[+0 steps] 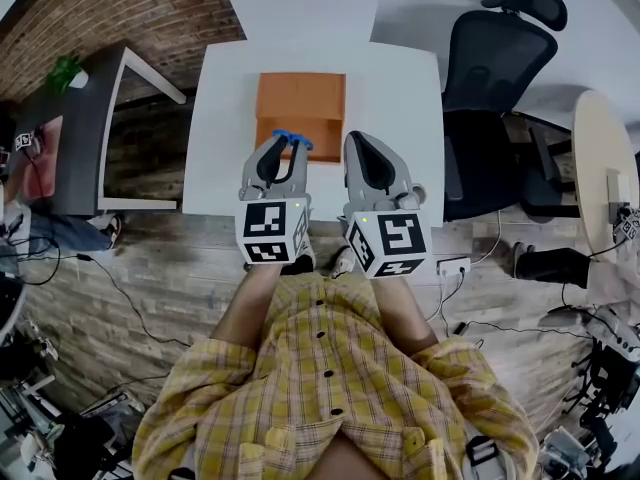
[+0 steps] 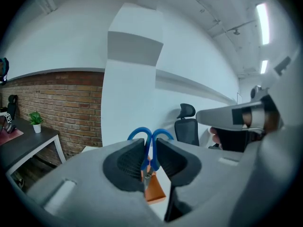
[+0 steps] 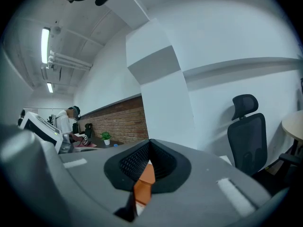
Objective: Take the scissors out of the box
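Scissors sit pinched between the jaws of the left gripper. The black pads press on them just under the two blue handle loops, which stick out past the jaw tips at twelve o'clock in the left gripper view. The grey metal part runs back toward the camera. In that view the orange box shows below the scissors at six o'clock, apart from them.

From the head view, the box rests on the white table, open side up, and the blue loops lie over its near edge. The right gripper hangs just beside the left one, at its three o'clock. Its jaws are pressed together at the tips with nothing between them; a strip of the orange box shows through the gap lower down. A black office chair stands off the table at about two o'clock from the box. A dark desk with a small green plant is at nine o'clock.
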Available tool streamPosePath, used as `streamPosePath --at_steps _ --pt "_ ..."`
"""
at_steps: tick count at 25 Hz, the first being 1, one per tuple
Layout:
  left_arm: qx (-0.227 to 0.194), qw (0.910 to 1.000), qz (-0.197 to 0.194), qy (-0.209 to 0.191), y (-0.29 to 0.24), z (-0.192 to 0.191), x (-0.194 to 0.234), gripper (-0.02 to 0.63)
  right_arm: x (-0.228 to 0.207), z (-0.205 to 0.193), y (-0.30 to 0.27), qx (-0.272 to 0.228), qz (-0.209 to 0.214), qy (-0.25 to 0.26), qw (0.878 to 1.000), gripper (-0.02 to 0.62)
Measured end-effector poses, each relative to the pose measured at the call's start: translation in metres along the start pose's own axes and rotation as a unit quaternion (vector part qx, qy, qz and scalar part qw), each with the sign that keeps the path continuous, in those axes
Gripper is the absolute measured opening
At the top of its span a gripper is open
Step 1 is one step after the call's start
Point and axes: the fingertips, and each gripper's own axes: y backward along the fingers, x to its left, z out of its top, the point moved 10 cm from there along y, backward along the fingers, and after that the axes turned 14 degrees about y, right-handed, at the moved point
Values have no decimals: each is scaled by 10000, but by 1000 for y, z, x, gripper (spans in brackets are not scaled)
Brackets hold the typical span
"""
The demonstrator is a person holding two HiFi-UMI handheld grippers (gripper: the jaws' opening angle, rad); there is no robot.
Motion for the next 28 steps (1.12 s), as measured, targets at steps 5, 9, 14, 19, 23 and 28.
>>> streamPosePath --at_steps 5,9,14,19,23,28 --pt "-278 9996 44 6 11 12 -2 83 5 8 0 6 81 54 10000 5" --pt "-539 9985 42 -10 22 23 -7 83 8 13 -2 -59 110 122 9998 5" --pt "-704 9973 -55 178 30 35 -14 83 7 16 1 -106 153 118 9998 5" --pt "-860 9963 9 3 37 44 -16 83 9 19 0 -164 156 99 9997 5" --pt "-1065 9942 51 -140 43 48 -21 83 8 21 0 -206 144 119 9996 5" --pt "-1195 9925 61 -262 49 50 -26 83 10 26 3 -259 188 189 9993 5"
